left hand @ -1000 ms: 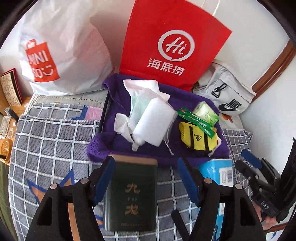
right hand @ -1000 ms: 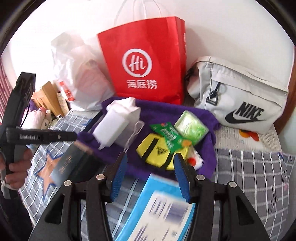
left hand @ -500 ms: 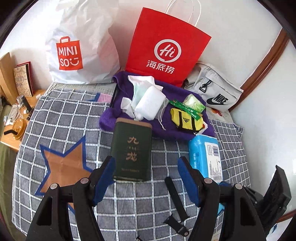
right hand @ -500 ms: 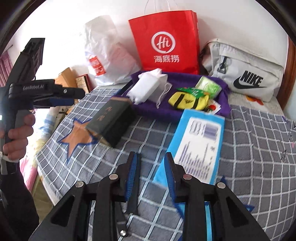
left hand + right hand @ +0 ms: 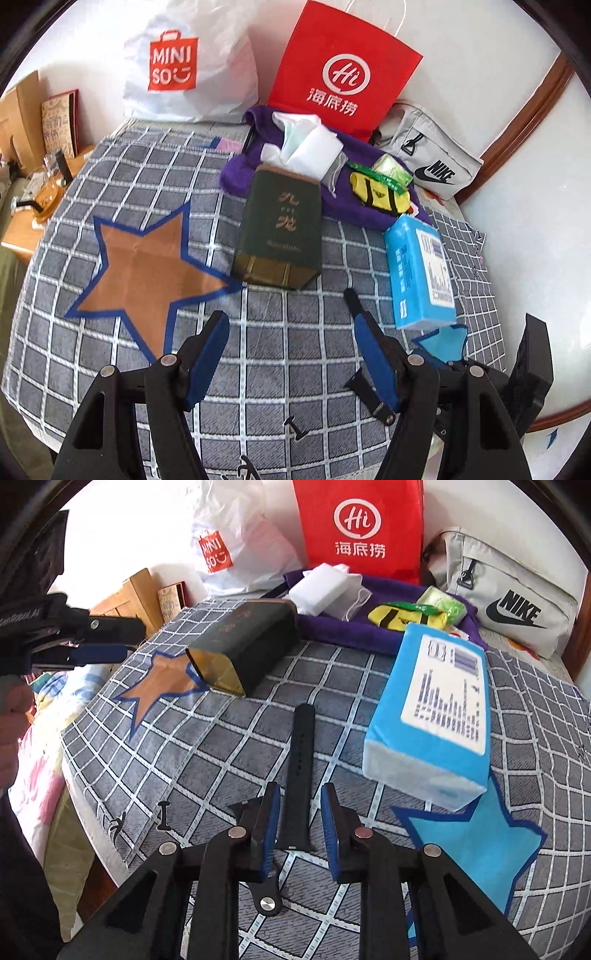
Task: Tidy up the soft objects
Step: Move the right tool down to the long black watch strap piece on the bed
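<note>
My right gripper (image 5: 300,801) hangs low over the checked bedspread (image 5: 207,760). Its jaws are closing, and a black watch strap (image 5: 301,746) lies flat between them; the pads do not press on it. A second strap piece with a buckle (image 5: 266,901) lies just under the fingers. My left gripper (image 5: 288,332) is open and empty above the bedspread, short of a dark green box (image 5: 280,229). Farther back a purple cloth (image 5: 343,210) carries white mask packs (image 5: 312,147), a yellow pouch (image 5: 380,192) and a green packet (image 5: 391,171). A blue tissue pack (image 5: 436,709) lies to the right.
A red paper bag (image 5: 343,70), a white Miniso bag (image 5: 192,70) and a grey Nike pouch (image 5: 432,166) stand against the wall. A wooden side table with clutter (image 5: 33,177) is at the left. The bed's edge (image 5: 92,805) is near. A hand (image 5: 11,709) holds the left gripper.
Both grippers have drawn back from the purple cloth toward the near edge of the bed. The right jaws have narrowed and come down over the black strap. The left jaws keep the same width.
</note>
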Demonstrator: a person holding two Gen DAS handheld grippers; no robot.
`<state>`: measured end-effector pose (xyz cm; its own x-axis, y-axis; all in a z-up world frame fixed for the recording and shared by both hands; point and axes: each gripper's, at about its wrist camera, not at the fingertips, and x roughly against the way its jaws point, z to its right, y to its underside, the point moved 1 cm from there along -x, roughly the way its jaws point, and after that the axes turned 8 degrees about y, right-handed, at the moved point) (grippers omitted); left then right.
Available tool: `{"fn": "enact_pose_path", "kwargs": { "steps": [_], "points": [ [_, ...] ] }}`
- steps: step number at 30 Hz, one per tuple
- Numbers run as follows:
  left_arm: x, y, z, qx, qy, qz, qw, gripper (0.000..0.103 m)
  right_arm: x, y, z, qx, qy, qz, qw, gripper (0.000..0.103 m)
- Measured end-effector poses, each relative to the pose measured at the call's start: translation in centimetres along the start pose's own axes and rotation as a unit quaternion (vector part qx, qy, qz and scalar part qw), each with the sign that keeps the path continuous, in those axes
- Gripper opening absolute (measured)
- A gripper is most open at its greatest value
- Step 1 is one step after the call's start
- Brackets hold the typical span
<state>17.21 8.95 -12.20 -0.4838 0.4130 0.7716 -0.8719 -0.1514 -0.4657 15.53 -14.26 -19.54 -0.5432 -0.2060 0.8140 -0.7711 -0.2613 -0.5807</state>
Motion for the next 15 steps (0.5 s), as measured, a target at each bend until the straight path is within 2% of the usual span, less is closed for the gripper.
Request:
{"fn": "enact_pose_path", "kwargs": {
  "steps": [8, 10, 13, 15],
  "points": [
    [-0.9, 3.0, -3.0, 0.033, 0.0, -0.015, 0.9994, 0.069, -3.5, 1.8, -0.7, 0.002, 0.009, -0.03, 1.0, 0.023],
    [-1.1, 3.4, -3.4, 0.037, -0.002, -0.016, 0.9992, 0.069, -3.5, 2.0, -0.8, 0.001, 0.013, -0.01, 1.0, 0.023],
    [-1.4, 3.8, -4.1, 0.046, -0.016, -0.016, 0.9987, 0.069, -3.9, 1.7, -0.6, -0.019, 0.009, -0.011, 1.0, 0.023],
    [-1.8, 4.0, -4.5, 0.053, -0.012, -0.021, 0.9983, 0.069, -4.4, 1.0, -0.7, -0.014, 0.009, -0.012, 1.0, 0.023]
  ]
}}
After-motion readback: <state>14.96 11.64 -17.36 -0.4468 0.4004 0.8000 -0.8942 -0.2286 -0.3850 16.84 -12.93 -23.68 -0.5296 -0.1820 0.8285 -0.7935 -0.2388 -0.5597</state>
